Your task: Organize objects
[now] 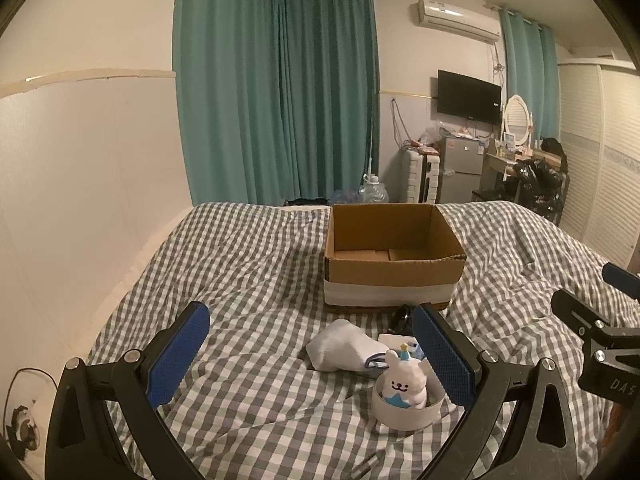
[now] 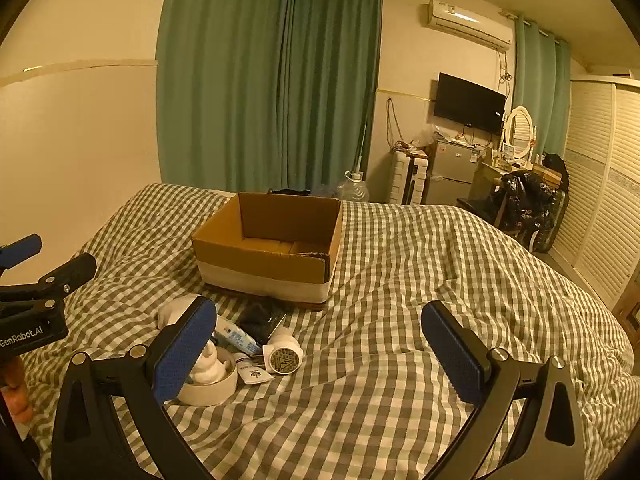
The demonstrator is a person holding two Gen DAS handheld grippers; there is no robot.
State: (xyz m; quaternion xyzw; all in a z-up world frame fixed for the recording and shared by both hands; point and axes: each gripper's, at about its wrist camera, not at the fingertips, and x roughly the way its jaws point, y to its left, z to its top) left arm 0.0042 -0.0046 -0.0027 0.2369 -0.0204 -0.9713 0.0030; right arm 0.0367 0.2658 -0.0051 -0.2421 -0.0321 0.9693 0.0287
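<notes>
Box: open brown cardboard box [image 1: 394, 258] — your landmark.
Toy: soft white plush rabbit [image 1: 404, 380] in round white tub [image 1: 406, 414], near box front; light — pinch its body.
Grippers: left gripper [image 1: 316, 360], right gripper [image 2: 320, 348] both wide, holding nothing.

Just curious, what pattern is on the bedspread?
Grey-and-white gingham check on the bedspread, clearest in the right wrist view.
</notes>
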